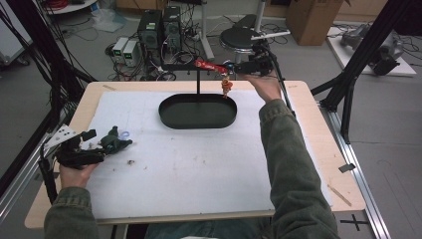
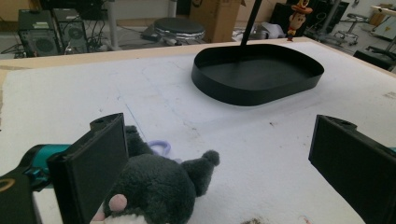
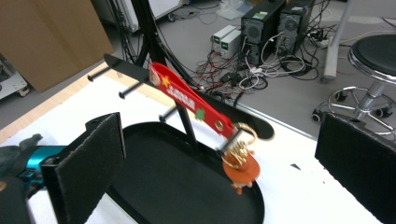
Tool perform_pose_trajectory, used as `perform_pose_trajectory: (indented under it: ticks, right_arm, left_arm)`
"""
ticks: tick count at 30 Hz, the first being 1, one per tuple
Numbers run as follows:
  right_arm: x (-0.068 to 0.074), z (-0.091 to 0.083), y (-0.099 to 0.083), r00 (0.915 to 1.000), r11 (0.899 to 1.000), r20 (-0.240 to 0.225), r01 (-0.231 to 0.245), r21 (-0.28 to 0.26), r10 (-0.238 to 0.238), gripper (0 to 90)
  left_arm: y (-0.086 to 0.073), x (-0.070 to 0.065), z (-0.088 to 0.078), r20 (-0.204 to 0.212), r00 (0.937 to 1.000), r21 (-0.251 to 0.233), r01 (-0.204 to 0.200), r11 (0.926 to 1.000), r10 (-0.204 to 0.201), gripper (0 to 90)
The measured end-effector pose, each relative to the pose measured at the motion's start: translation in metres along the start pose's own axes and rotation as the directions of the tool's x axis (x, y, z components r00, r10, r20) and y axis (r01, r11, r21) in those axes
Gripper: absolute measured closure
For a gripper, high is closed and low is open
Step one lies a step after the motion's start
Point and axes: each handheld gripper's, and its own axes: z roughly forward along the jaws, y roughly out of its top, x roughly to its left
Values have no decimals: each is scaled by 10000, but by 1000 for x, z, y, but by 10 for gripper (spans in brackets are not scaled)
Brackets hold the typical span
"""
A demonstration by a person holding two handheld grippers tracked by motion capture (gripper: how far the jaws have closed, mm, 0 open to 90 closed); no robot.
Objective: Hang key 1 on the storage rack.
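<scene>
At the far edge of the table (image 1: 308, 164), right gripper (image 1: 234, 68) held level beside the black stand (image 1: 198, 82). Jaws spread wide in the right gripper view, nothing pressed between the pads. Red strap (image 3: 191, 100) draped over the stand's crossbar (image 3: 122, 68), sloping down toward the gripper. From the strap's lower end hang a gold ring (image 3: 243, 135) and a small orange figure (image 3: 241, 171), which dangles over the rim of the black oval tray (image 1: 197, 112). Strap and figure sit in the gap between the right jaws, farther off, touching neither pad.

Near left corner: left gripper (image 1: 97, 144) low over the white mat (image 1: 199, 164), hand wrapped around its body. Jaws apart here too. A dark grey plush toy (image 2: 159, 186) lies on the mat between them, right against the inner face of the jaw on the left in the left gripper view; well clear of the other jaw. Not squeezed. A pale purple loop (image 2: 161, 148) pokes out just behind the plush.

Tray stands mid-table, far half, with the stand's post rising from its back edge.
</scene>
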Motion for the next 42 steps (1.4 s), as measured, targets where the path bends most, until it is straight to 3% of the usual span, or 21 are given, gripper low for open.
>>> perform_pose_trajectory:
  ticks: [4,7,10,22,26,36,42]
  right_arm:
    - [-11,-8,-16,9997,9997,37,-247,-10,247,8]
    - [-13,-12,-22,9994,9994,35,-332,-15,332,8]
    - [-13,-19,-26,9995,9999,290,-88,113,85,8]
    - [-21,-53,-45,9985,9990,419,-349,-293,361,8]
    - [-19,-54,-55,9974,9986,520,-506,152,497,8]
    - [-17,-59,-85,9967,9985,599,-544,-67,547,8]
    - [-22,-62,-103,9943,9959,564,-898,-56,900,8]
  left_arm:
    - [0,0,-1,20,10000,-10,19,10000,-19,49]
    - [0,-1,-1,40,10000,-56,91,9999,-91,49]
    - [0,-1,-1,54,10000,-36,56,10000,-56,49]
    - [1,-1,-1,51,10000,-12,11,10000,-11,49]
    - [0,-1,0,64,10000,33,12,10000,-12,49]
    - [0,-1,0,14,10000,-6,47,10000,-47,49]
    - [0,-2,0,25,10000,37,5,10000,-5,49]
